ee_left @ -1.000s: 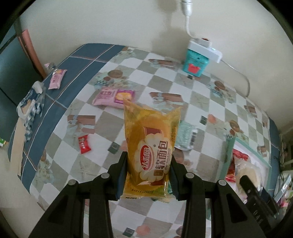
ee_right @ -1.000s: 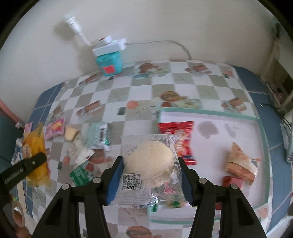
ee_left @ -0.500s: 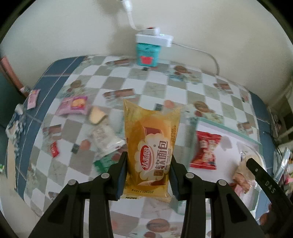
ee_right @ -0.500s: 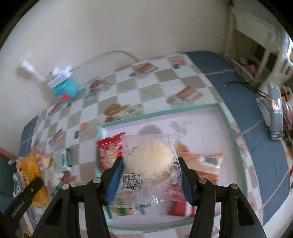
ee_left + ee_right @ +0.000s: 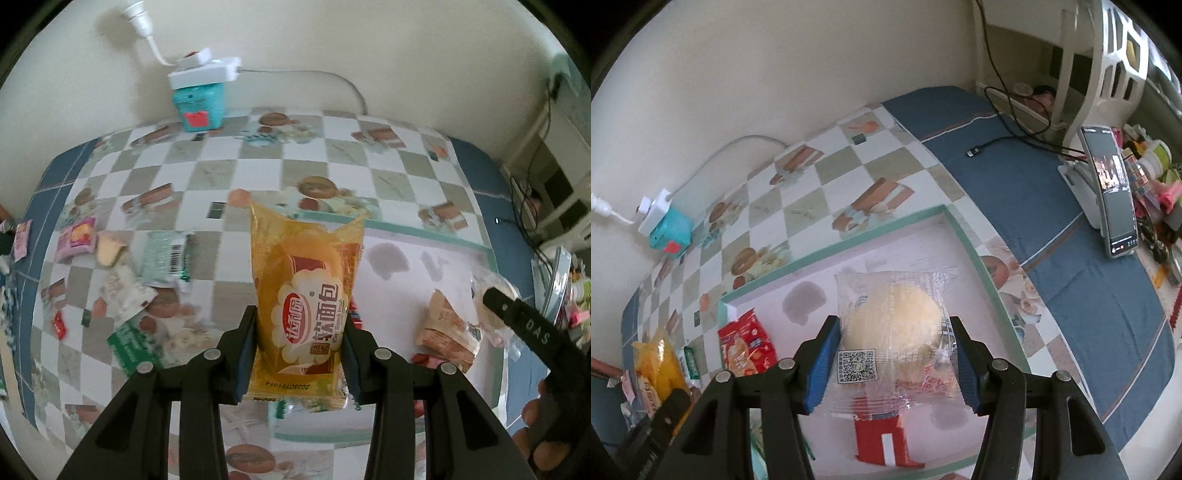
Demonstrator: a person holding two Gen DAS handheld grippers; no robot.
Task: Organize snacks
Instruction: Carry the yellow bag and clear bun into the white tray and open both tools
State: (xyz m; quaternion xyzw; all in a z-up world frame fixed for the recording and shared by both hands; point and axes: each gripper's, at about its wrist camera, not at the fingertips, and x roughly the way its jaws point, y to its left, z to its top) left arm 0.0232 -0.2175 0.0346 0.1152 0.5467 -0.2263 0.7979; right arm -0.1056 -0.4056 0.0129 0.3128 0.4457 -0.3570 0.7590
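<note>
My left gripper [image 5: 299,354] is shut on a yellow soft-bread packet [image 5: 306,295], held upright above the left edge of a white tray with a green rim [image 5: 424,236]. My right gripper [image 5: 897,362] is shut on a clear-wrapped round bun [image 5: 894,325] and holds it over the tray [image 5: 871,236]. In the tray lie a red snack bag [image 5: 746,347], a red and white packet [image 5: 882,439] and a brown wrapped snack [image 5: 447,328]. The yellow packet also shows at the left of the right wrist view [image 5: 657,369].
Several loose snacks lie on the checkered tablecloth left of the tray: a green-white packet [image 5: 170,254], a pink packet [image 5: 75,240], a green pack [image 5: 133,343]. A teal box with a power strip [image 5: 199,96] stands at the wall. A phone on a stand [image 5: 1108,192] stands right.
Both grippers have swung to the right with their packets. The left one now hangs at the tray's left edge; the right one is further over the tray's right part.
</note>
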